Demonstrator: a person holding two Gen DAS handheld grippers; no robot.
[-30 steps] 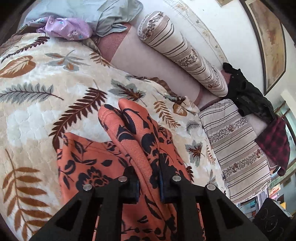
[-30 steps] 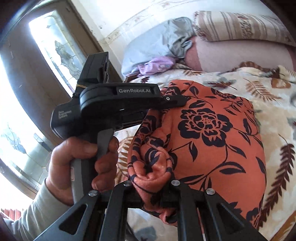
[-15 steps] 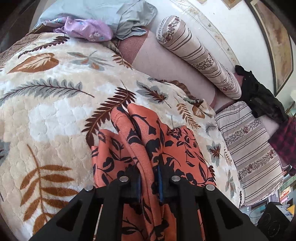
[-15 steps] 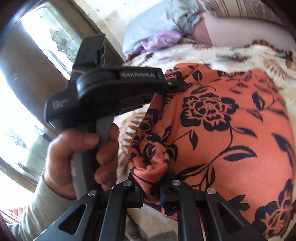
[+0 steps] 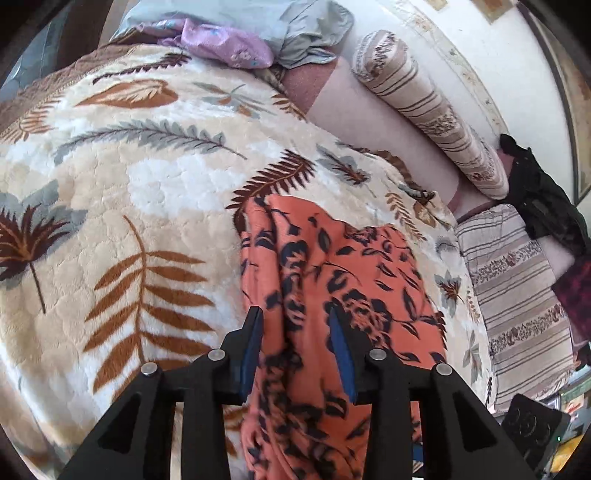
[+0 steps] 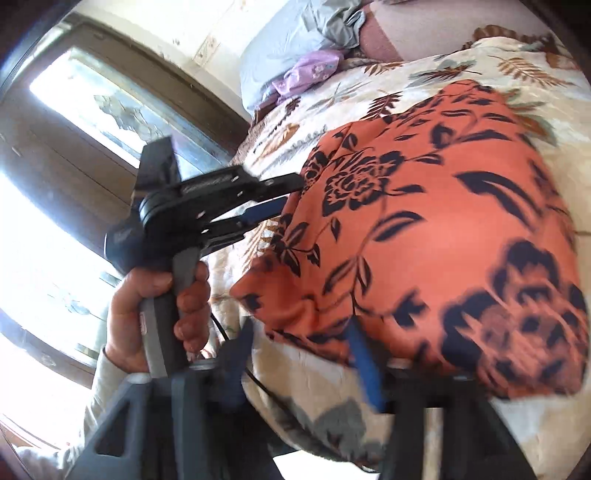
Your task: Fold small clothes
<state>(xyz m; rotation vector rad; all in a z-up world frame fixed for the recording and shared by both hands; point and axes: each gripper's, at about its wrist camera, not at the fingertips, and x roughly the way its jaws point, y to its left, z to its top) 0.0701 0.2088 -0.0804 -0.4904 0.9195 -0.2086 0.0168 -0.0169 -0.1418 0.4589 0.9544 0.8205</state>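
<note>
Orange floral garment point(image 5: 332, 280) lies on the bed's leaf-print blanket point(image 5: 122, 192), spread in a rough folded slab, one edge hanging toward the near side of the bed; thin, soft cloth by the look of it, light, limp, likely to slide a little on the plush pile; no stiffness to hold a crease, so best taken at a corner or along the folded edge, both ends at once.

Left tool point(image 5: 295, 332): jaws have just been opening, now part way apart, a ridge of the garment between the blue pads, but not pinched; seen also in the right view point(image 6: 280, 199) at the garment's left edge, held by a hand point(image 6: 155, 306).

Right tool point(image 6: 299, 354): jaws have just been opening, now wide; garment's near edge lies above them, nothing gripped; picture blurred here.

Room, left to right: bright window point(image 6: 55, 184); lilac cloth point(image 5: 225, 44) and grey-blue cloth point(image 5: 295, 29) at the bed's far end; striped bolster point(image 5: 424, 110); striped pillow point(image 5: 517, 306); dark clothing point(image 5: 546, 199) against the wall.
</note>
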